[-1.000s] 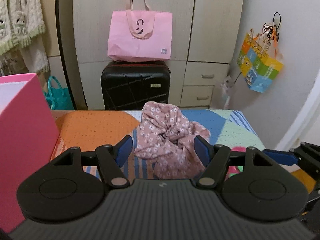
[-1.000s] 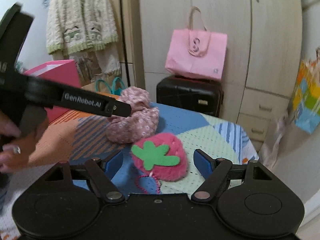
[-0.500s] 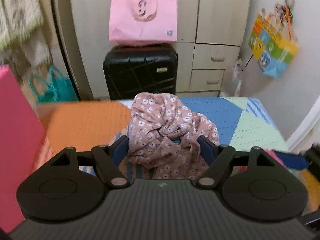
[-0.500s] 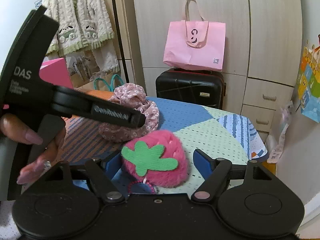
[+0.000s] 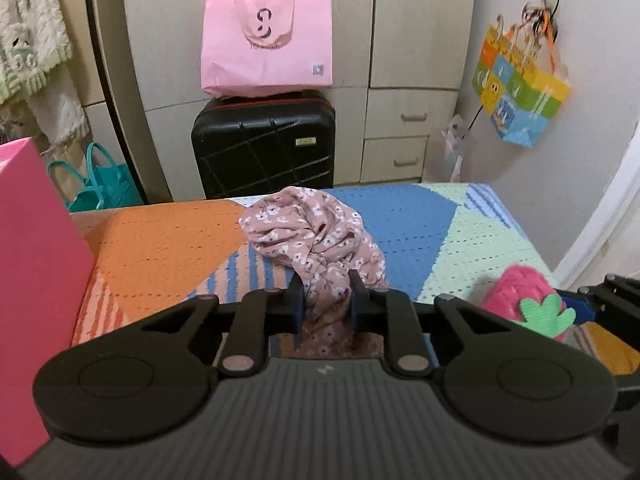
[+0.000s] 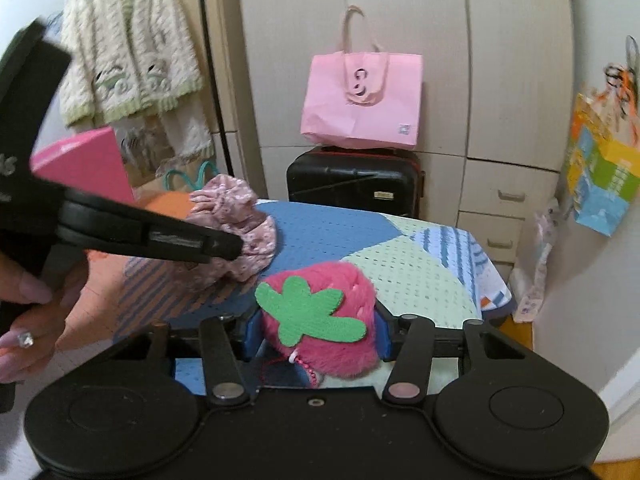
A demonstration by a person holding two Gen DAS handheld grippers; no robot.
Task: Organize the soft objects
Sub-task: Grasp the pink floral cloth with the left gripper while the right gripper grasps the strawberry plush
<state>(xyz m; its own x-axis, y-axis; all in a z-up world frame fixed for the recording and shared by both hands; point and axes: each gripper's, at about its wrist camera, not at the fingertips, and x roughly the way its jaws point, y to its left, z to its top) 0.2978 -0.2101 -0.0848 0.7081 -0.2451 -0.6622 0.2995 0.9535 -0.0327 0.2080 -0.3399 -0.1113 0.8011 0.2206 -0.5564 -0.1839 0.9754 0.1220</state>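
My left gripper [image 5: 325, 296] is shut on the near end of a pink floral cloth [image 5: 316, 232] that lies bunched on the patchwork table cover [image 5: 400, 220]. My right gripper [image 6: 316, 328] is shut on a fuzzy pink strawberry plush [image 6: 320, 316] with a green felt leaf, near the table's front. The plush also shows at the right in the left wrist view [image 5: 520, 300]. The left gripper [image 6: 224, 244] and the cloth [image 6: 236, 216] show left of the plush in the right wrist view.
A bright pink box [image 5: 36, 264] stands at the table's left edge. Behind the table are a black suitcase [image 5: 264, 148] with a pink tote bag [image 5: 266, 40] on it, a teal bag [image 5: 100, 184] and wardrobe drawers [image 5: 400, 140]. A colourful bag [image 5: 520, 88] hangs on the right wall.
Both grippers have closed: the left onto the floral cloth, the right onto the strawberry plush. Both were open around these objects half a second ago.
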